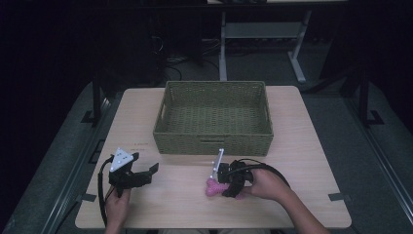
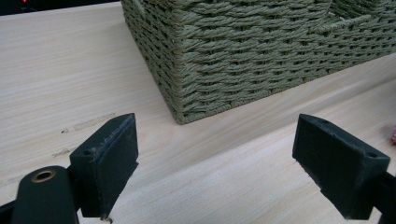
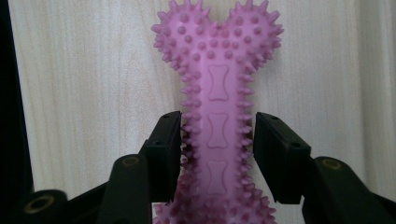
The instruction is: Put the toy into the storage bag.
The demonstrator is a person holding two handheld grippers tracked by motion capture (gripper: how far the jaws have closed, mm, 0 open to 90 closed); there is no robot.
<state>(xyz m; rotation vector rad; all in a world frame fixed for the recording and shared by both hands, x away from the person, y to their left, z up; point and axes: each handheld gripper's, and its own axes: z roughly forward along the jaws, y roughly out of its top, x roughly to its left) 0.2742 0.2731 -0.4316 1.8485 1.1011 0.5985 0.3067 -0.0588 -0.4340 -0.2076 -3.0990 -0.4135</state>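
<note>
Right gripper (image 3: 217, 135) set down over a pink spiked bone toy (image 3: 217, 93) on the wooden table (image 1: 311, 161), near the front edge, just in front of the woven basket (image 1: 213, 141). Jaws drawn in on either side of the toy's narrow shaft, pads against the spikes on both flanks; toy gripped at mid-length, its knobbed end lying flat on the wood beyond the jaws. In the high view, toy (image 1: 213, 187) seen pink at the gripper's (image 1: 220, 185) tip, right hand (image 1: 265, 185) behind it, cable looping over the knuckles.

Left gripper (image 2: 217, 158) spread wide, nothing between the jaws, bare table below. Pointed at the near left corner of the basket (image 2: 243, 56), well apart from it. In the high view, left gripper (image 1: 146, 174) held low over the table's left front, left hand (image 1: 117, 201) beneath it. Basket holding nothing visible.
</note>
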